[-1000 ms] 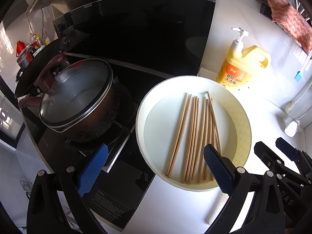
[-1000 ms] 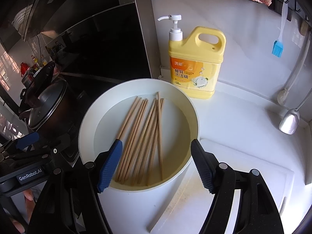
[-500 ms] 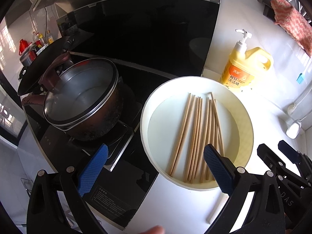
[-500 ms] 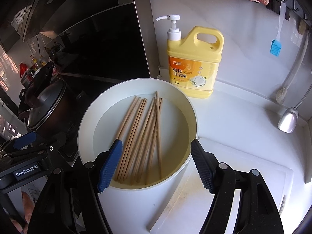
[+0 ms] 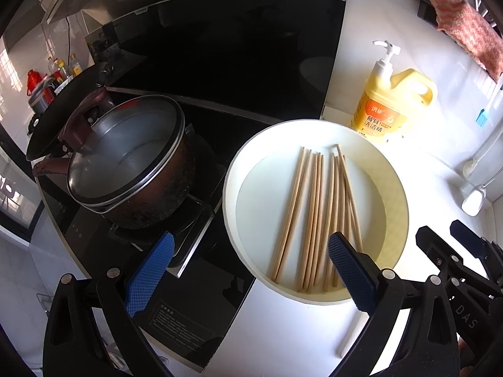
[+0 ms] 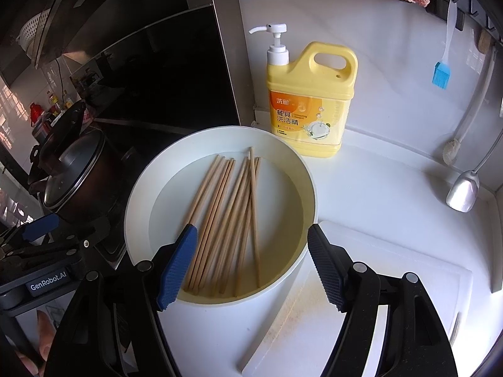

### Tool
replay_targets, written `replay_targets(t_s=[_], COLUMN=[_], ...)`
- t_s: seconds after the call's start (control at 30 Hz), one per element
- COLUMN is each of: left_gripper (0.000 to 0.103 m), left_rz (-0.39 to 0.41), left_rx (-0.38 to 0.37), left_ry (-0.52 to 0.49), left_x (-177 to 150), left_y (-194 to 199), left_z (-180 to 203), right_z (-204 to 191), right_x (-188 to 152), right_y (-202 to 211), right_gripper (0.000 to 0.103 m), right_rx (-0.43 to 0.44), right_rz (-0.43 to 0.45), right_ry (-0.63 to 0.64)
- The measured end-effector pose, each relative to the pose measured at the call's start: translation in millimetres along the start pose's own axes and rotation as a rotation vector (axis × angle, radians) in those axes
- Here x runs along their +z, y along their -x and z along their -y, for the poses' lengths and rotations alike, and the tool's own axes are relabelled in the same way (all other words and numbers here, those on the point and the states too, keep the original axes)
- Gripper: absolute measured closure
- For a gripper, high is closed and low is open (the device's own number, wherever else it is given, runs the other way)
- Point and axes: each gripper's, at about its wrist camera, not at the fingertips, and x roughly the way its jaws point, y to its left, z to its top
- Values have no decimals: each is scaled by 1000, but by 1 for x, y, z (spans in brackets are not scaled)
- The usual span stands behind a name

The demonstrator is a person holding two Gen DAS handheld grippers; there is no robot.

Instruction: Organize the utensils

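Right wrist view shows the chopsticks (image 6: 229, 216) lying loose in a white basin (image 6: 301, 169) on the tabletop (image 6: 377, 188), just ahead of and below the right tool (image 6: 251, 264), whose jaws stand wide apart with nothing between them. The sticks' long axis runs roughly away from this tool, along its pointing line, so the jaws would close across them. The left tool (image 5: 248, 270), also wide open and empty, hangs further left, straddling the basin's left rim, with the stove beneath one finger. I judge the right hand the nearer and better lined up for a pick.
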Motion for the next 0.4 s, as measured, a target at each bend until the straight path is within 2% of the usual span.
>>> replay_targets(t_s=[0.4], left_gripper=[6], left_rz=[-11], left_rx=[5], left_ry=[14], left_x=[6], left_y=[-4], left_z=[-2], right_z=[1], right_x=[0], right_y=[-1], right_gripper=[34], right_rx=[0], right_rz=[-1], right_ry=[-4])
